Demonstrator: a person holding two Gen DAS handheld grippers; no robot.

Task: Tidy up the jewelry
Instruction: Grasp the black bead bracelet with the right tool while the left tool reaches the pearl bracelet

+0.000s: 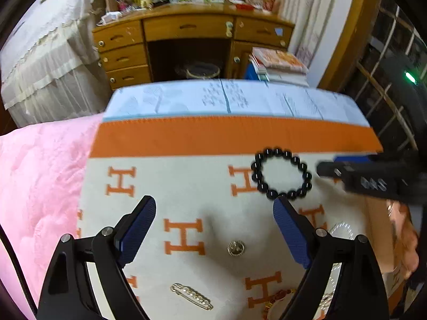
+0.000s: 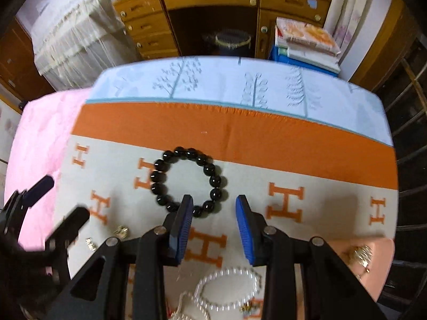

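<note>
Black beads form a closed bracelet (image 2: 189,182) lying flat on my cream cloth with orange H letters (image 2: 307,184), just below its orange band. My right gripper (image 2: 214,208) hangs over the bracelet's near edge, jaws partly apart with nothing between them. My left gripper (image 1: 214,213) has its jaws spread wide and empty above the cloth; the bracelet sits just past its right fingertip. Nearer me lie a round gold brooch (image 1: 236,248), a pearl hair clip (image 1: 192,295) and a white pearl bracelet (image 2: 226,290).

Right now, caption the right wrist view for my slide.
Right gripper open above a black bead bracelet on the H-patterned cloth, pearl bracelet nearer the camera.
</note>
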